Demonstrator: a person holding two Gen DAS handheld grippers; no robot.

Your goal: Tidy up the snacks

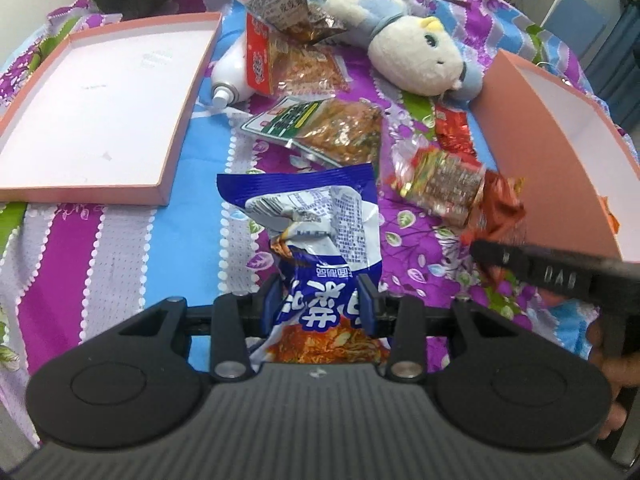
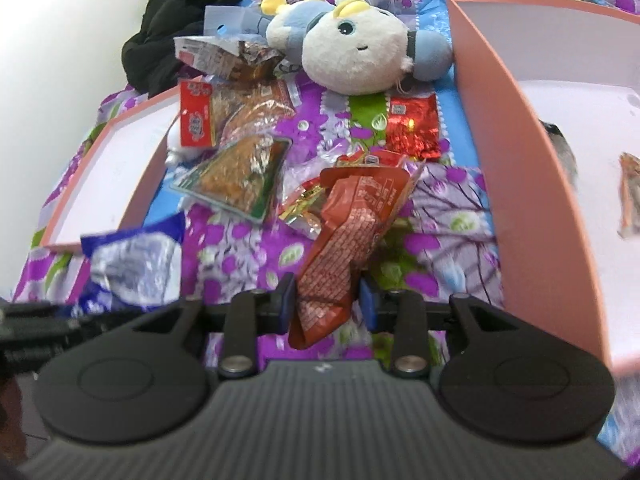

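Note:
My left gripper (image 1: 320, 300) is shut on a crumpled blue and white snack packet (image 1: 316, 224), lifted off the floral bedspread. My right gripper (image 2: 328, 300) is shut on an orange-red snack packet (image 2: 352, 224), which hangs tilted above the loose snacks. In the left wrist view the orange-red packet (image 1: 500, 208) shows at the right, beside a black finger of the right gripper. The right wrist view has the blue packet (image 2: 136, 268) at its left edge. A shallow pink box (image 1: 100, 80) lies to the left and a deeper pink box (image 2: 520, 160) stands to the right.
Between the boxes lie a green packet (image 1: 320, 128), a red-labelled packet (image 1: 288, 64), a grey-white packet (image 1: 276, 0), a red foil packet (image 2: 412, 128) and a clear gold one (image 1: 440, 184). A plush toy (image 1: 412, 48), a white bottle (image 1: 232, 80) and black cloth (image 2: 180, 32) lie behind. One packet (image 2: 630, 200) rests inside the right box.

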